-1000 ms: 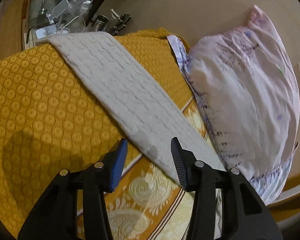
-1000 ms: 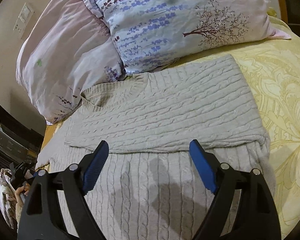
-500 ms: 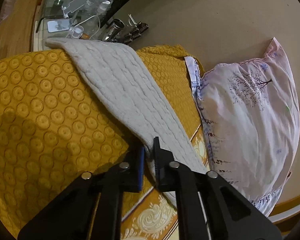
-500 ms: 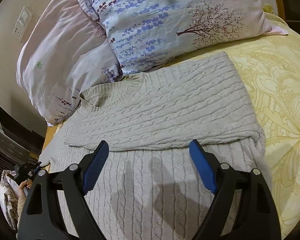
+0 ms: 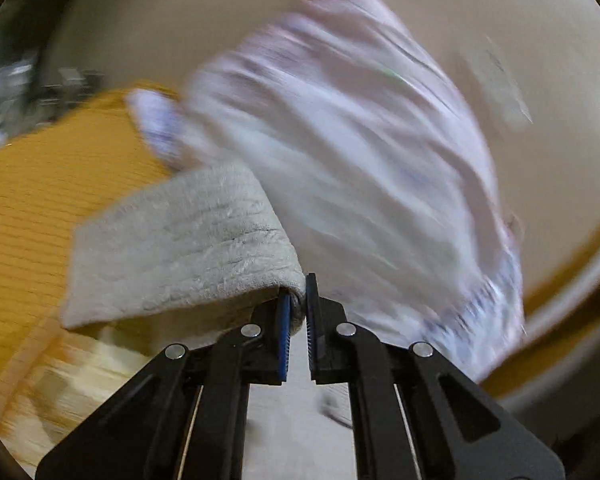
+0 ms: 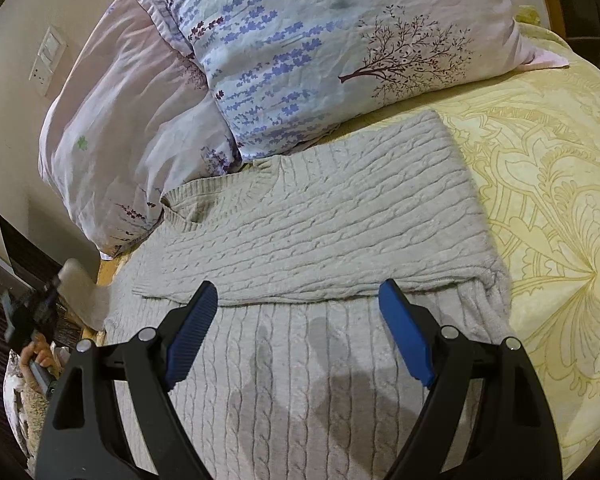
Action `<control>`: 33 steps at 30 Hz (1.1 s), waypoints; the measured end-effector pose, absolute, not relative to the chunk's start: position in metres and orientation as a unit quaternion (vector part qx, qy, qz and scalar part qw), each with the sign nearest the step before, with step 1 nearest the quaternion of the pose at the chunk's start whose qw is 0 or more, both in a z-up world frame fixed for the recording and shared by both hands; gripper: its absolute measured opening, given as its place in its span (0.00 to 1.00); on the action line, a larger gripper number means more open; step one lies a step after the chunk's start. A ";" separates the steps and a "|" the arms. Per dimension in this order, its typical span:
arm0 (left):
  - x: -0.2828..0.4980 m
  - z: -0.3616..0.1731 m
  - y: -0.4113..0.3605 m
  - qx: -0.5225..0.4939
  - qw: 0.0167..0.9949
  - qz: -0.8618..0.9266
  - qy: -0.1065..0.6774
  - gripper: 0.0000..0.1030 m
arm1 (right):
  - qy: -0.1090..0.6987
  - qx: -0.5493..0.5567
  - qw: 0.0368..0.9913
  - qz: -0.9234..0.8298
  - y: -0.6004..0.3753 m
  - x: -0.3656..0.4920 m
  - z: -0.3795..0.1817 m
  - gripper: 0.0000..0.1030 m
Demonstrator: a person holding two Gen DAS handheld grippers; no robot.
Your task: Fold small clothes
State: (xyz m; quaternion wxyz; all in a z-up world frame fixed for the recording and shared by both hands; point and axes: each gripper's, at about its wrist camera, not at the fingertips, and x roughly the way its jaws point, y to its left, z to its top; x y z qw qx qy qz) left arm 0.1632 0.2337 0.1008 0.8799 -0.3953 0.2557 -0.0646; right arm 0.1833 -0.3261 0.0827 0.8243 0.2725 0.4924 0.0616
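Observation:
A grey cable-knit sweater (image 6: 320, 248) lies flat on the bed, one sleeve folded across its chest. My right gripper (image 6: 300, 320) is open and empty, hovering over the sweater's lower body. My left gripper (image 5: 296, 312) is shut on the other sleeve (image 5: 188, 248) and holds it lifted off the orange bedspread (image 5: 40, 192); this view is motion-blurred. In the right wrist view the left gripper (image 6: 40, 300) shows at the far left with the lifted sleeve end (image 6: 80, 284).
Two floral pillows (image 6: 320, 40) (image 6: 132, 128) lie at the head of the bed against the wall. A yellow patterned bedspread (image 6: 548, 220) extends right of the sweater. Blurred clutter (image 5: 16, 92) sits on a side table beyond the bed.
My left gripper closed on the sleeve and has lifted it, swinging toward the pillow. The right gripper has stayed open over the sweater, barely moving.

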 end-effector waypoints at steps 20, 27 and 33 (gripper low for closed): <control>0.180 0.041 0.014 -0.227 0.844 -0.243 0.421 0.42 | 0.468 0.148 0.863 0.115 -0.270 0.197 0.119 0.80; 0.166 0.065 0.088 -0.155 0.907 -0.094 0.381 0.49 | 0.421 -0.004 0.873 0.245 -0.165 0.220 0.139 0.65; 0.181 0.038 0.103 -0.142 0.882 -0.059 0.445 0.44 | 0.430 -0.089 0.841 0.316 -0.082 0.239 0.114 0.50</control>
